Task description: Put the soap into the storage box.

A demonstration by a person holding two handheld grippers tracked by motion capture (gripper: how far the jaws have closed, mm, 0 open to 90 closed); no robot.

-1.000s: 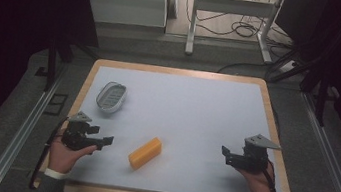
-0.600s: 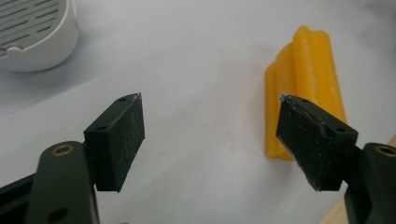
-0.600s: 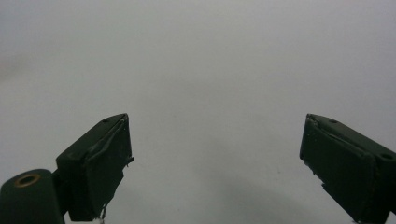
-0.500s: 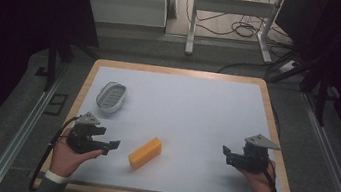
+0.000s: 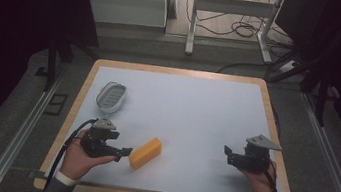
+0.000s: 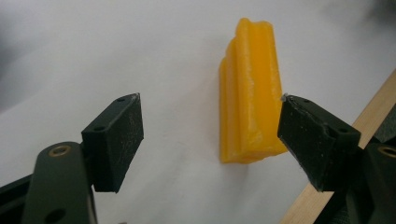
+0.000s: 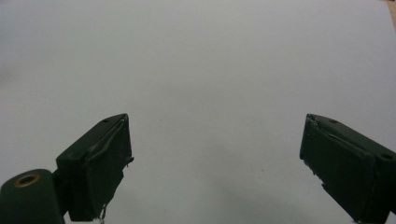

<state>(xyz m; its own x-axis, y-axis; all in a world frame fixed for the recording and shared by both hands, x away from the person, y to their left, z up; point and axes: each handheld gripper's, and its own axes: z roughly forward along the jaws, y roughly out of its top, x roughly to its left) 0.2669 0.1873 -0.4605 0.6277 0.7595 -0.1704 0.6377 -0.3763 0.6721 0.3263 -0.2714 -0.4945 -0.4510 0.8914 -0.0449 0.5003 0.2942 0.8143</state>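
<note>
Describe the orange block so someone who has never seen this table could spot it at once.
On the white-topped table, look at the near left part, just ahead of the left gripper. The orange block lies flat there, at a slant, apart from the oval grey dish farther back. It is the one bright orange thing, long and ridged along its length.

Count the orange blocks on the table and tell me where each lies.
1. The orange block lies near the table's front left, just ahead of the open left gripper; nothing else orange shows on the white table.
</note>
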